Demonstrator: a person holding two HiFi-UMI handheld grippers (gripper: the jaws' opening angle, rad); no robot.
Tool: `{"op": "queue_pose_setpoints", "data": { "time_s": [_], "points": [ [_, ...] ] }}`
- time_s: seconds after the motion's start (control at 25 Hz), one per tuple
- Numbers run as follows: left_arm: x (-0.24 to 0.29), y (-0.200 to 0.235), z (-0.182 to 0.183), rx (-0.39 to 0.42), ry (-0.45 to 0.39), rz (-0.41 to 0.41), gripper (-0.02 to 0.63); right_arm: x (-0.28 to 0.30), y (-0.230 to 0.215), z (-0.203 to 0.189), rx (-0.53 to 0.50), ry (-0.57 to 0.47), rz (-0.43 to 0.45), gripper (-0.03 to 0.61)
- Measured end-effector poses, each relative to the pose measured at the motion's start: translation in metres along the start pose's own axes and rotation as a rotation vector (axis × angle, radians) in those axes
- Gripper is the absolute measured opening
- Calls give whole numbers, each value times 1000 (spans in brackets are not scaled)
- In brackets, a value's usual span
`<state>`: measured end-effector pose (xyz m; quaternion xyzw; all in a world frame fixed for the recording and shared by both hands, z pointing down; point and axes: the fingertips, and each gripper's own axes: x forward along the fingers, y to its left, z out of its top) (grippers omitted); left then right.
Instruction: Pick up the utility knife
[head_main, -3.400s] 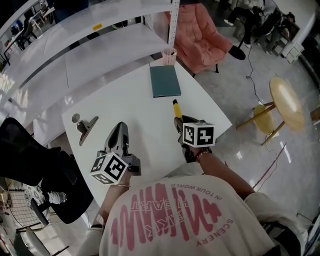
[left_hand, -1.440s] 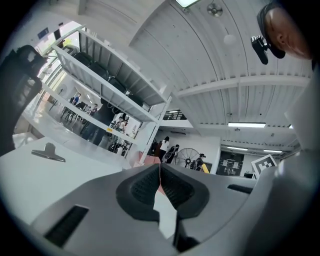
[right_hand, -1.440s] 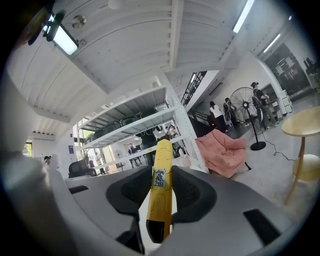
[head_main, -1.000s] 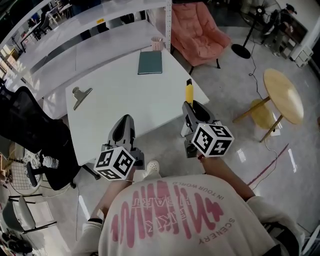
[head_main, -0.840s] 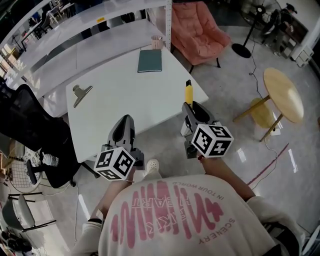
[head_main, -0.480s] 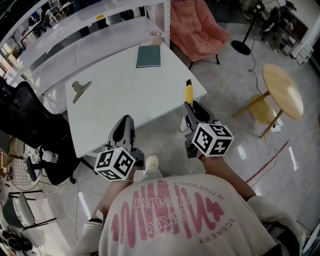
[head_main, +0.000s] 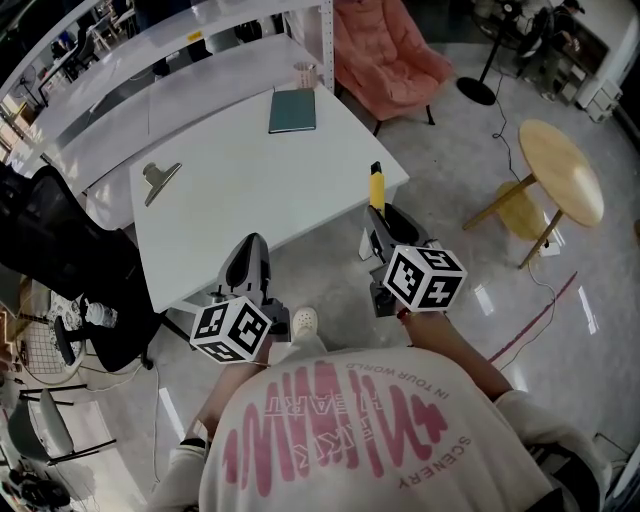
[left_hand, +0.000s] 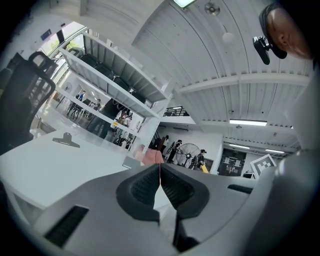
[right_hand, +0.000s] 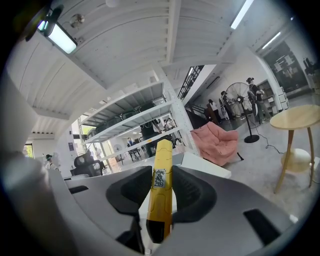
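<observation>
Seen from overhead, a person stands at the near edge of a white desk (head_main: 250, 170) with a gripper in each hand; the right gripper (head_main: 375, 212) has its jaws clenched on the yellow utility knife (head_main: 377, 185), which sticks out forward beyond the jaw tips, lifted clear of the desk beside its near right corner; the left gripper (head_main: 251, 243) is held by the near edge with its jaws pressed together on nothing. The desk top is mostly bare; a teal notebook (head_main: 292, 111) lies towards the far corner, a metal binder clip (head_main: 160, 178) near the left edge, and a small pink cup (head_main: 303, 73) stands at the far corner, its contents too small to tell. Pale, glossy floor (head_main: 460, 260) lies open to the right of the desk; further off are a round wooden table (head_main: 565, 185) and a pink armchair (head_main: 390, 50); a black office chair (head_main: 50, 250) crowds the left edge; white shelving (head_main: 150, 60) runs behind the desk.
</observation>
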<state>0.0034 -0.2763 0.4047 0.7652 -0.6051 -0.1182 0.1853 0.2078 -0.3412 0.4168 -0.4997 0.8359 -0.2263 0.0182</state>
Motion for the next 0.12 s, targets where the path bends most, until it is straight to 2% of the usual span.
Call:
{"op": "queue_pose_setpoints", "data": {
  "time_s": [0.12],
  "points": [
    [-3, -2, 0, 1, -1, -1, 25, -5, 0, 0, 0, -2, -2, 140]
  ]
}}
